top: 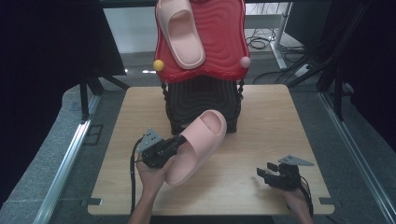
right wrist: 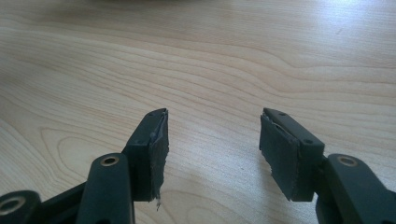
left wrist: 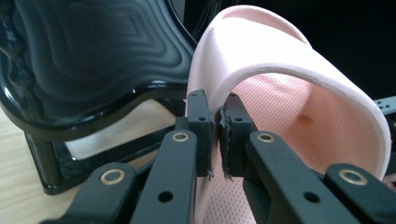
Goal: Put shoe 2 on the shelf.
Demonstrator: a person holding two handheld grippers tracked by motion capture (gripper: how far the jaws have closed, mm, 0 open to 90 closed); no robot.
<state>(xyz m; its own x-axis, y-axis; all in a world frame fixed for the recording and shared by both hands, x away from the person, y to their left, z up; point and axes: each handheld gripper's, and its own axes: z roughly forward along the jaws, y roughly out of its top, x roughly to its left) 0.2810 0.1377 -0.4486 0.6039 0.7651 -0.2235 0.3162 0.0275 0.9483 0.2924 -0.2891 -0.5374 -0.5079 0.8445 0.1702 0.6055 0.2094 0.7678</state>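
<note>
— Where's the pink slipper point(top: 198, 144) now?

— Low over the tabletop point(top: 261, 135), toe up against the black stand point(top: 201, 100). The left hand-held gripper point(top: 175, 142) pinches its side wall, jaws pressed onto the foam edge.

— Heavy?

— Looks light and squashy; that thin rim probably bends, so a grip near the strap seems firmer.

— And the right hand-held gripper point(top: 264, 172)?

— Spread wide, empty, near the tabletop. Another slipper point(top: 181, 30) lies on the red shelf point(top: 219, 42).

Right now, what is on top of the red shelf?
One pink slipper lies sole-down on the red shelf. The shelf surface beneath it is covered; its far back edge is cropped.
</note>
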